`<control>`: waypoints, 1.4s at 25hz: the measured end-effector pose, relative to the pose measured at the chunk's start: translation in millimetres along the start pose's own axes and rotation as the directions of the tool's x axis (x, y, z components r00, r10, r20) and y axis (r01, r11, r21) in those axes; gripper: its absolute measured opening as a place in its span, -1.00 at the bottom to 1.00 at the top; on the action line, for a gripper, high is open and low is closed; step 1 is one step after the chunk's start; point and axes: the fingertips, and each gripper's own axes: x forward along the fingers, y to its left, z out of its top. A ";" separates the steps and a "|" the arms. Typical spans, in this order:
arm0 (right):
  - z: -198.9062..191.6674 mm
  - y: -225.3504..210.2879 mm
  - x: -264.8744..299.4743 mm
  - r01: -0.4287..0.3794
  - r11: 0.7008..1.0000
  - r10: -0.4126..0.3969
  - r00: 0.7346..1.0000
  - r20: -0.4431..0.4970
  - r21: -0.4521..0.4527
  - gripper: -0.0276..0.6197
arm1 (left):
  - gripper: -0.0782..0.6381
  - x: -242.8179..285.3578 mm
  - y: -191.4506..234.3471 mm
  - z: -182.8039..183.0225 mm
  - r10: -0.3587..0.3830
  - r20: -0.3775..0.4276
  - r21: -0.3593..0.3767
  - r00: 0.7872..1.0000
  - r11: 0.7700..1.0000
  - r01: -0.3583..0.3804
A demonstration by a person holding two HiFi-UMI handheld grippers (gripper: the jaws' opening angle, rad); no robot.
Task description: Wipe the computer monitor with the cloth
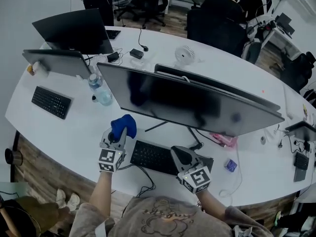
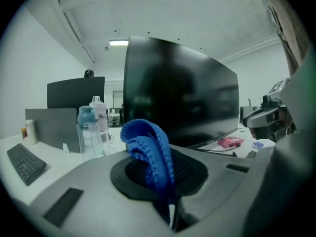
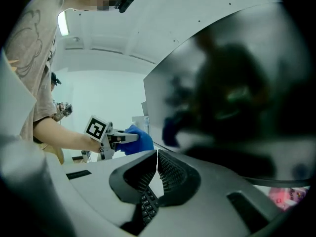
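1. Light is even, cool and overhead; a ceiling strip lamp [image 2: 118, 43] glows above and left of the left jaws.
2. Beyond the right jaws, the monitor [image 3: 237, 98] screen carries soft, smeared reflections.
3. Both gripper views have heavy fisheye bend and black corners; the head view is sharp.

Bare white desk [image 1: 74, 132] lies open to the left of our left gripper [image 1: 121, 134], which carries the bunched blue cloth [image 1: 124, 123]. The monitor [image 1: 192, 102] face ahead is unobstructed. A water bottle [image 1: 100, 90] crowds the screen's left edge. Under the screen, stand legs [image 1: 157, 126], cables and the black keyboard [image 1: 150, 156] block low passes. Our right gripper [image 1: 177, 152] hangs over the keyboard.
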 end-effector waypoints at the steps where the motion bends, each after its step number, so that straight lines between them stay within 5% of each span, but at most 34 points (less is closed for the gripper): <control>1: -0.7 -1.4 3.8 0.001 1.000 -0.001 1.000 -0.005 0.004 -0.85 | -0.65 5.0 5.0 -7.7 0.005 -0.014 -0.005 1.000 1.000 -0.005; 18: -13.4 -20.0 57.8 -0.034 0.999 0.034 0.996 -0.082 0.005 -0.85 | -0.65 84.8 62.5 -81.3 0.032 -0.142 -0.056 0.989 0.998 -0.040; 35: -16.5 -41.6 33.1 0.022 0.999 -0.021 0.997 -0.074 0.024 -0.85 | -0.65 101.8 50.8 -76.2 0.047 -0.163 -0.045 0.986 0.997 -0.055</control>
